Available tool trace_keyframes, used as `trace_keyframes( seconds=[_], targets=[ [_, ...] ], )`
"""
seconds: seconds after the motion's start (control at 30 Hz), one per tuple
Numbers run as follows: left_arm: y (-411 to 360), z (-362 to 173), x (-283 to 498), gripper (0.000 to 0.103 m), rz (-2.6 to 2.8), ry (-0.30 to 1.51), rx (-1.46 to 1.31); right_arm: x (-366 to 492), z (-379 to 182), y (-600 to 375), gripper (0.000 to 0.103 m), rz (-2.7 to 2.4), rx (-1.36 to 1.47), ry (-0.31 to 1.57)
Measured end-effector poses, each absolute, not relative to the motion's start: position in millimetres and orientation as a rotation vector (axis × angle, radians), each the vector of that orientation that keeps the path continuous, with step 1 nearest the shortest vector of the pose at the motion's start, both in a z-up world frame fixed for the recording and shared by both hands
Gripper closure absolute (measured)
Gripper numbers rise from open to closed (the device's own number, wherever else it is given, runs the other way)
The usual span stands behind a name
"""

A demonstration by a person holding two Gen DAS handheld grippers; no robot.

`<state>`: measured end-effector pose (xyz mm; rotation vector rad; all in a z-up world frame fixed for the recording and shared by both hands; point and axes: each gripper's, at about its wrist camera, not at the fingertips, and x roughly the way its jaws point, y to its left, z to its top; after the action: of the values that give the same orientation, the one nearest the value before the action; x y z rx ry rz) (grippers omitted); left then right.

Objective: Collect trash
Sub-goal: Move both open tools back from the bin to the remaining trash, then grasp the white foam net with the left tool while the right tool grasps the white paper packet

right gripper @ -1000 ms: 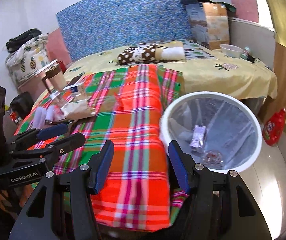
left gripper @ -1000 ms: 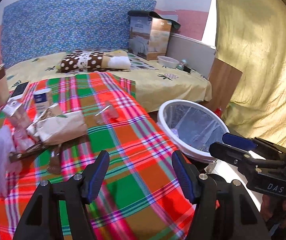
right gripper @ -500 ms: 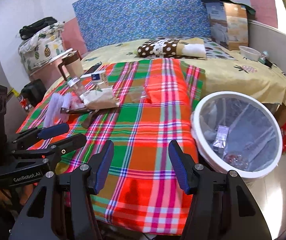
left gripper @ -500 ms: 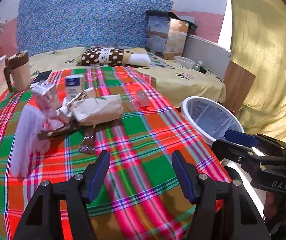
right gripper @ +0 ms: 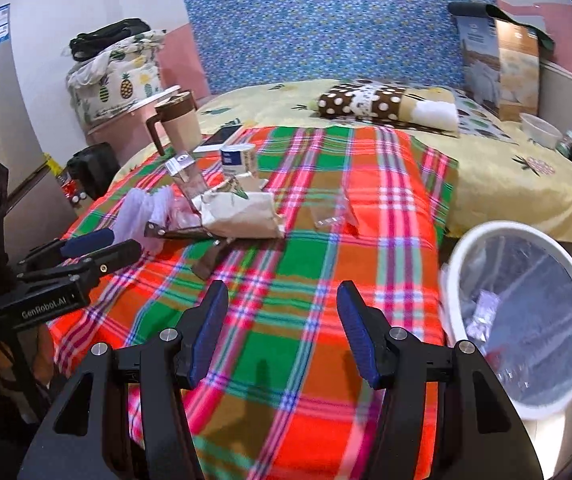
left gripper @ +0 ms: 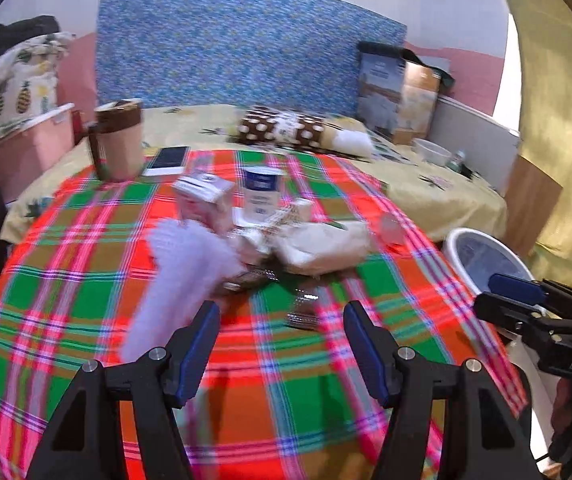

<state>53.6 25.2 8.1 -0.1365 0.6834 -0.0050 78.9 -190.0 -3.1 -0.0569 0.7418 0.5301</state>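
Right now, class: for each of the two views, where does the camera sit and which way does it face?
Left wrist: on the left hand-held gripper, facing the headboard across the plaid cloth; its open fingers show, with the right one at the right edge.
Right wrist: on the right hand-held gripper, facing likewise; the left one shows at the left edge.
Shared: the trash pile and the bin.

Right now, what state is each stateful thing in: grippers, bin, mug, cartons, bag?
left gripper: open, empty, over the plaid cloth.
right gripper: open, empty.
trash bin: lined, open top, a few wrappers inside.
travel mug: upright, lid on.
blue-and-white carton: upright.
pink carton: standing, top opened.
paper bag: crumpled, lying flat.
phone: lying flat.
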Motion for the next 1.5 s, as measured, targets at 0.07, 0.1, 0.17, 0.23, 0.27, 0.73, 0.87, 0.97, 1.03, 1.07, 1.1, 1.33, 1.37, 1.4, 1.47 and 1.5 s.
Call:
trace_keyframes(
  seconds=[0.07, 0.1, 0.17, 0.23, 0.27, 0.73, 0.87, 0.97, 1.03, 1.07, 1.1, 1.33, 1.37, 1.4, 1.47, 1.5],
  targets=[
    [37.7, 8.6, 55.5, 0.039, 0.028, 0.681, -0.145, 85.6, -2.7, -185.2, 0.045, 0.548, -0.063, 0.739],
    [44.3, 8.3, 56.6, 0.039, 0.047, 0.68, -0.144, 89.7, -2.4, -182.8, 0.045, 0.558, -0.064, 0.739],
    [55.0, 7.4, 58.2, 0.039, 0.081, 0.679, -0.139, 96.9, -1.6, -178.4, 0.045, 0.576, -0.069, 0.74],
    [64.7, 6.3, 59.9, 0.039, 0.107, 0.682, -0.14, 105.0, -1.0, -172.8, 0.045, 0.594, -0.076, 0.736],
    [70.1, 5.6, 61.4, 0.039, 0.12, 0.683, -0.14, 108.8, -1.2, -170.5, 0.045, 0.601, -0.08, 0.735],
    [91.4, -26.2, 90.2, 0.039, 0.127, 0.78, -0.131, 148.1, -6.2, -146.7, 0.044, 0.695, -0.16, 0.753],
    [92.7, -32.5, 94.2, 0.039, 0.11, 0.8, -0.142, 155.1, -8.3, -138.7, 0.044, 0.733, -0.194, 0.751],
    [91.1, -36.2, 95.0, 0.044, 0.095, 0.809, -0.141, 158.0, -11.1, -134.1, 0.044, 0.757, -0.221, 0.762],
    [90.0, -37.6, 95.4, 0.051, 0.079, 0.817, -0.149, 158.1, -13.0, -131.0, 0.044, 0.776, -0.247, 0.779],
    [88.9, -37.7, 95.0, 0.056, 0.074, 0.818, -0.148, 157.5, -14.3, -129.9, 0.044, 0.784, -0.26, 0.787],
    [87.3, -37.6, 94.5, 0.06, 0.071, 0.817, -0.144, 155.8, -15.4, -128.8, 0.045, 0.794, -0.274, 0.796],
    [85.2, -33.8, 87.9, 0.07, 0.069, 0.802, -0.159, 145.3, -17.0, -130.5, 0.062, 0.818, -0.294, 0.837],
    [85.7, -33.3, 87.0, 0.072, 0.07, 0.8, -0.162, 144.3, -17.0, -130.7, 0.066, 0.814, -0.298, 0.837],
    [85.8, -33.0, 86.2, 0.073, 0.07, 0.799, -0.166, 143.0, -16.5, -131.1, 0.074, 0.812, -0.294, 0.835],
    [85.9, -32.0, 84.3, 0.074, 0.07, 0.797, -0.175, 142.3, -16.0, -131.3, 0.081, 0.814, -0.287, 0.832],
    [85.8, -31.6, 83.4, 0.075, 0.073, 0.796, -0.176, 141.0, -14.8, -132.0, 0.083, 0.811, -0.279, 0.829]
  ],
)
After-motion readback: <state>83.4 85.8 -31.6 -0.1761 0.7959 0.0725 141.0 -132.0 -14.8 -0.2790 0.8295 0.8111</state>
